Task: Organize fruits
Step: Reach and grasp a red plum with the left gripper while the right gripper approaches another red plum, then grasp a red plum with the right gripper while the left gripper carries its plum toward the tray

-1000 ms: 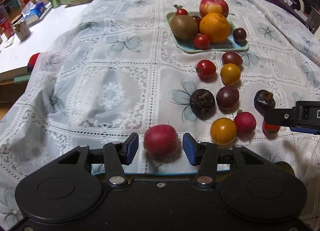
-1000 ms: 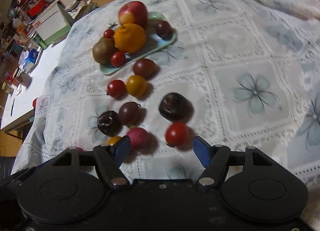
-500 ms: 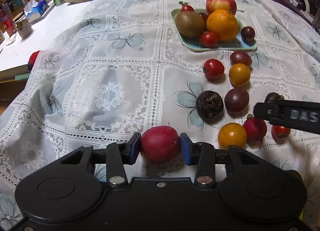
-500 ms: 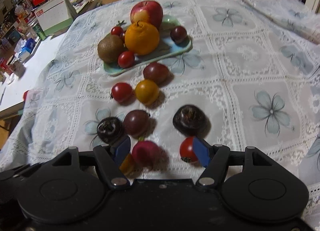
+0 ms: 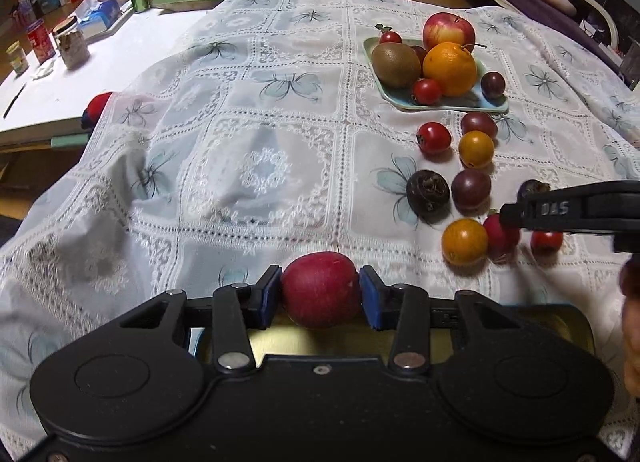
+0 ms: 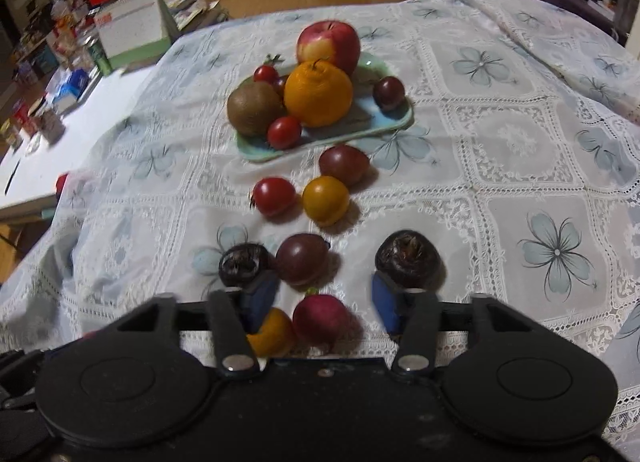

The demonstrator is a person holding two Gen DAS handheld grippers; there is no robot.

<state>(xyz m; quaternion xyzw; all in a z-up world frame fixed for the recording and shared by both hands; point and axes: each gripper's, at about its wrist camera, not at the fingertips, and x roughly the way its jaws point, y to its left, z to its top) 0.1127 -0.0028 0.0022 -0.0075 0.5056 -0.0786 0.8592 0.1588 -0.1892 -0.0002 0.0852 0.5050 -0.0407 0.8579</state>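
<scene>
My left gripper [image 5: 319,294] is shut on a red round fruit [image 5: 320,288], held above a yellow tin [image 5: 360,342] that lies under the jaws. My right gripper [image 6: 318,298] is open, its blue pads either side of a pink-red radish-like fruit [image 6: 322,320] on the cloth; an orange fruit [image 6: 272,334] lies by the left pad. The right gripper also shows in the left wrist view [image 5: 568,209]. A green plate [image 6: 396,121] holds an apple [image 6: 328,43], an orange [image 6: 318,91], a kiwi [image 6: 254,107] and small tomatoes.
Several loose fruits lie on the lace tablecloth [image 5: 260,165] between plate and grippers: a red tomato [image 6: 274,195], a yellow one [image 6: 325,199], purple ones [image 6: 302,258], dark ones [image 6: 408,258]. A white side table [image 5: 80,73] with jars and a calendar stands left.
My left gripper closed on the red fruit and lifted it back over the tin. My right gripper moved forward and left, from around the small red tomato to around the radish-like fruit.
</scene>
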